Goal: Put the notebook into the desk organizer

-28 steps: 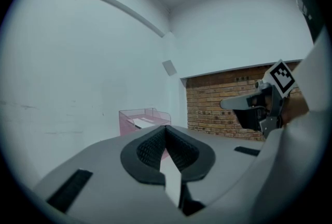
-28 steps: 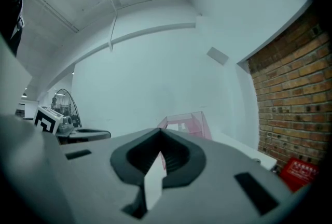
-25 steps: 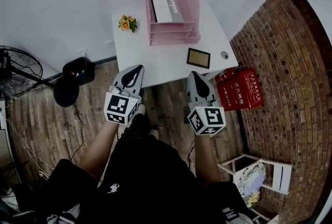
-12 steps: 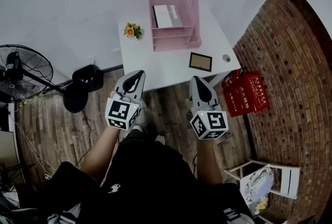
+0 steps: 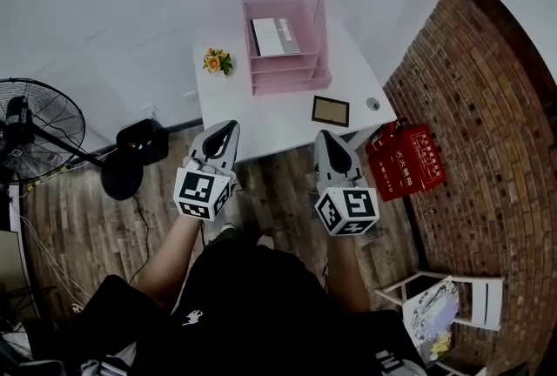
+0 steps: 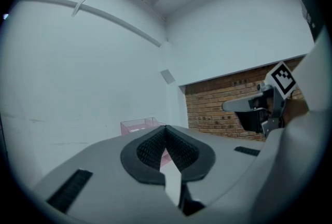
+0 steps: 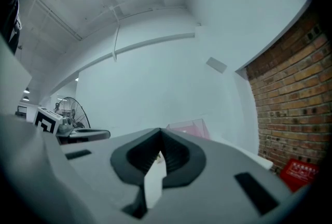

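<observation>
**Hovering short of the table, both grippers closed and empty**

The left gripper (image 5: 229,128) and the right gripper (image 5: 323,137) are held side by side, apart from each other, both pointing level at the white table (image 5: 278,117). Their tips reach about to its near edge. In each gripper view the two jaws meet at the tip, pads together, with nothing between them.

The notebook (image 5: 274,36), white with a grey strip, lies flat in the top tray of the pink organizer (image 5: 320,35). The organizer stands at the far side of the table, ahead of both grippers and roughly on the line between them, well clear of either tip.

A small bunch of flowers (image 5: 217,61) sits ahead of the left gripper, just left of the organizer. A tan picture frame (image 5: 331,110) lies flat just beyond the right gripper's tip, with a small round object (image 5: 372,104) to its right. A red box (image 5: 406,160) stands on the floor to the right of the right gripper, against the brick wall (image 5: 487,104). A fan (image 5: 36,129) stands well off to the left of the left gripper.
</observation>
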`<state>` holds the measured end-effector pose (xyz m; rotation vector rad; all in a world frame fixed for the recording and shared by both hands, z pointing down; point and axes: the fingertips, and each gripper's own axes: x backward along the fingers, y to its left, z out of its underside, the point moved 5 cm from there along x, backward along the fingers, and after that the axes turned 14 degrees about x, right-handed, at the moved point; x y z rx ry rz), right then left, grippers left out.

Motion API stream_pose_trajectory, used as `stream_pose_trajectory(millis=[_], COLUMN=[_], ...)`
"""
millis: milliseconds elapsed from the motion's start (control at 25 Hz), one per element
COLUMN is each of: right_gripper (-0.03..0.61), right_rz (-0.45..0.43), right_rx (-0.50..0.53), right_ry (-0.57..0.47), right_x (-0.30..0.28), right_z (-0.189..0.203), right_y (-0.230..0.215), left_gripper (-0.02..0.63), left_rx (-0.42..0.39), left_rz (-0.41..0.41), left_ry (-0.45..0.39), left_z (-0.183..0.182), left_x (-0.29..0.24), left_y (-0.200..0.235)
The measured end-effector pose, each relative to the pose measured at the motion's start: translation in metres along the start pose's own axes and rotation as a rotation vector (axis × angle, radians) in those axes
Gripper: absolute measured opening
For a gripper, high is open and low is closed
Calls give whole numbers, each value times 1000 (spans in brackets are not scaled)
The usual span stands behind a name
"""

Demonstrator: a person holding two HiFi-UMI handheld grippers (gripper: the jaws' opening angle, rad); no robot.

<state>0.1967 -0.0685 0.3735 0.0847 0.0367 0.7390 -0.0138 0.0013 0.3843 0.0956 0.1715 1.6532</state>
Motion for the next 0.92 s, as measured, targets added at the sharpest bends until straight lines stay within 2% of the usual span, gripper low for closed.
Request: stream_pose_trajectory(millis=[320, 920], right_gripper=[2, 2], right_rz=[-5, 0], right_rx=[-1, 9], right_ry=[-9, -4], right_x=[-2, -16], right_z=[-1, 5], right_y=[2, 5], left_gripper=[3, 3], left_rx=[-26, -17], left_rz=[8, 5], left_ry=[7, 12], left_z=[2, 4], left_x=[2, -4], left_y=[-2, 13])
